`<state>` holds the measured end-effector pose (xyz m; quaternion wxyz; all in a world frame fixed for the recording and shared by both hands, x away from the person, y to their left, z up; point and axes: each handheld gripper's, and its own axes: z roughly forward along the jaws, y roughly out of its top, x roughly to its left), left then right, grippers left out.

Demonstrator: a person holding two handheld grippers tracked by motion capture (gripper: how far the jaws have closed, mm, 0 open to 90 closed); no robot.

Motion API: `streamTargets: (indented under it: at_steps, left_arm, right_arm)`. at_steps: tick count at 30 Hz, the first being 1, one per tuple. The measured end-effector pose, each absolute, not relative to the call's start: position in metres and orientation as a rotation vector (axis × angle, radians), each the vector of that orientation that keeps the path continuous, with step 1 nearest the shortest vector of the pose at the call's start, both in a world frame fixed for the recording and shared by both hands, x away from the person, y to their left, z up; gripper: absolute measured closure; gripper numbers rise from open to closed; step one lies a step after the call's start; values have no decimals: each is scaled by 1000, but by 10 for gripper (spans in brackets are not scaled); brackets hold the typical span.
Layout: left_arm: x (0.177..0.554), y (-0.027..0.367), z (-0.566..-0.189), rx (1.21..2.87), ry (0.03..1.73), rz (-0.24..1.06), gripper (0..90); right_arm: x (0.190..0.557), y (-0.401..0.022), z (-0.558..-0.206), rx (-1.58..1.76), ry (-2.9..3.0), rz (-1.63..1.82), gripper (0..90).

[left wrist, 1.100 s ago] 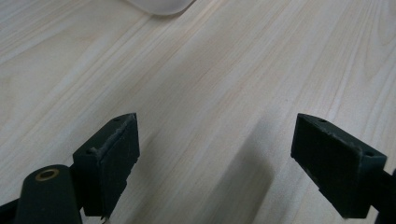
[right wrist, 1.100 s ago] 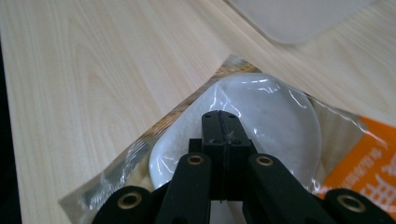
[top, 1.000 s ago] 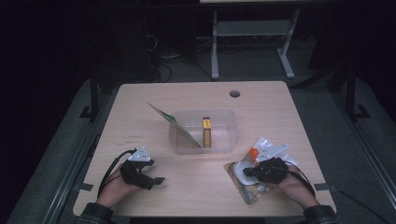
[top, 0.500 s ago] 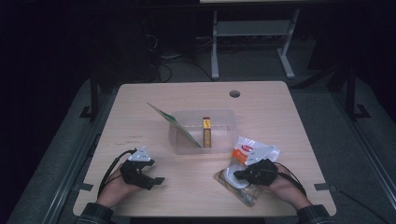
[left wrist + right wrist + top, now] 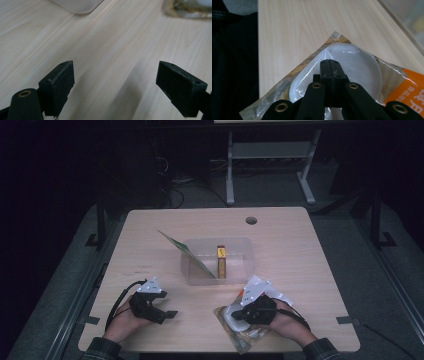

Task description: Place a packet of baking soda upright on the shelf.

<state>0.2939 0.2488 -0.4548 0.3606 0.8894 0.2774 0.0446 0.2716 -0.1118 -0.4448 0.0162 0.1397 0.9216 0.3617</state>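
Note:
A clear food packet (image 5: 241, 334) with a white round cake and an orange label lies near the table's front edge; in the right gripper view the packet (image 5: 362, 66) spreads under the jaws. My right gripper (image 5: 235, 316) is shut, its tips (image 5: 329, 63) pinched together on the packet's clear film. At the front left, my left gripper (image 5: 168, 315) rests low over bare wood. Its jaws (image 5: 115, 85) stand wide apart with nothing between them.
A clear plastic box (image 5: 186, 270) stands mid-table, holding a slim yellow pack (image 5: 221, 258) and a leaning green card (image 5: 187, 252). The box's corner (image 5: 77, 5) lies ahead of the left gripper. A cable hole (image 5: 251, 220) sits near the far edge. A dark sleeve (image 5: 232, 62) lies beside the packet.
My right gripper has slid left along the table's front, and the packet has moved with it. The left gripper has stayed put.

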Motion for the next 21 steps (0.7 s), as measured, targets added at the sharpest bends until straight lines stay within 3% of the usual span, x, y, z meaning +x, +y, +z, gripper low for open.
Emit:
streamTargets:
  at_steps: [10, 21]
  left_arm:
    - [288, 213, -443, 2254, 628, 44, 149]
    - [298, 131, -438, 2235, 489, -36, 151]
  right_arm:
    - [265, -112, -440, 503, 2829, 1177, 892]
    - [268, -177, -424, 850, 2593, 1219, 611]
